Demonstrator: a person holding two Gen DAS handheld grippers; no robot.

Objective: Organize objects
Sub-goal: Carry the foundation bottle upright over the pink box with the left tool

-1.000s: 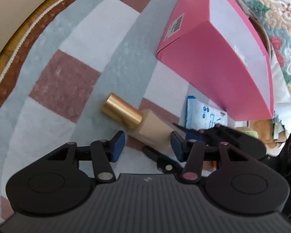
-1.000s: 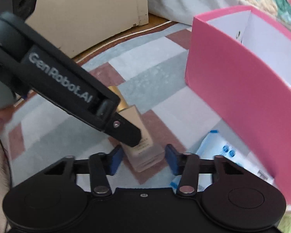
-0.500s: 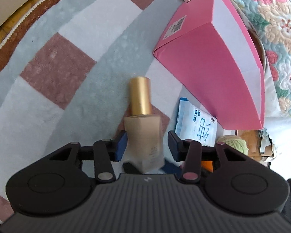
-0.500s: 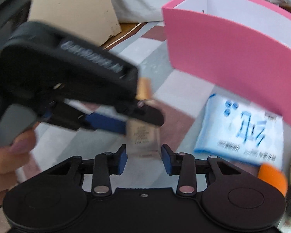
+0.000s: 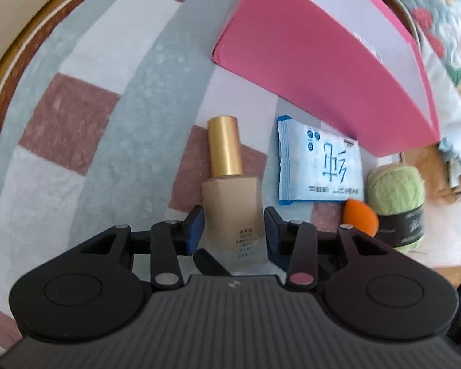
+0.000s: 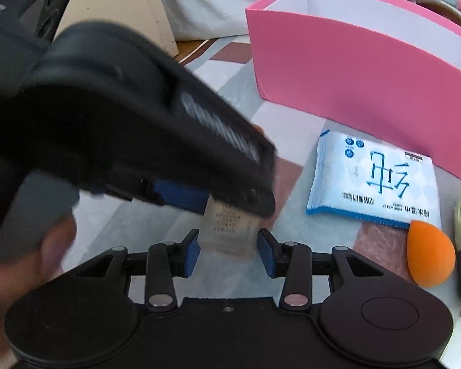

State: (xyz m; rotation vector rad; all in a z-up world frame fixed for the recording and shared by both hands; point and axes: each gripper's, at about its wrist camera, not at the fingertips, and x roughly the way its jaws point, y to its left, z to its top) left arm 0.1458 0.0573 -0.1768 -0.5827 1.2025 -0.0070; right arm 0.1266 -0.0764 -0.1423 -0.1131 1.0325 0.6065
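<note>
A beige foundation bottle [image 5: 232, 215] with a gold cap [image 5: 224, 146] is held off the checked rug. My left gripper [image 5: 233, 233] is shut on its glass body. My right gripper [image 6: 229, 249] is shut on the bottle's base [image 6: 227, 230] from the other side; the left gripper's body hides the rest of the bottle there. An open pink box [image 5: 322, 61] stands on the rug beyond, also in the right wrist view [image 6: 353, 70].
A blue wet-wipes pack [image 5: 319, 166] lies in front of the box, also in the right wrist view [image 6: 375, 181]. An orange sponge [image 6: 428, 255] and a green yarn ball [image 5: 396, 200] lie right of it. A floral quilt [image 5: 445, 15] hangs behind.
The bottle lay tilted on the rug between both open grippers. Both grippers have closed on it and it now points straight ahead in the left view. Both cameras swung right, showing the sponge and yarn.
</note>
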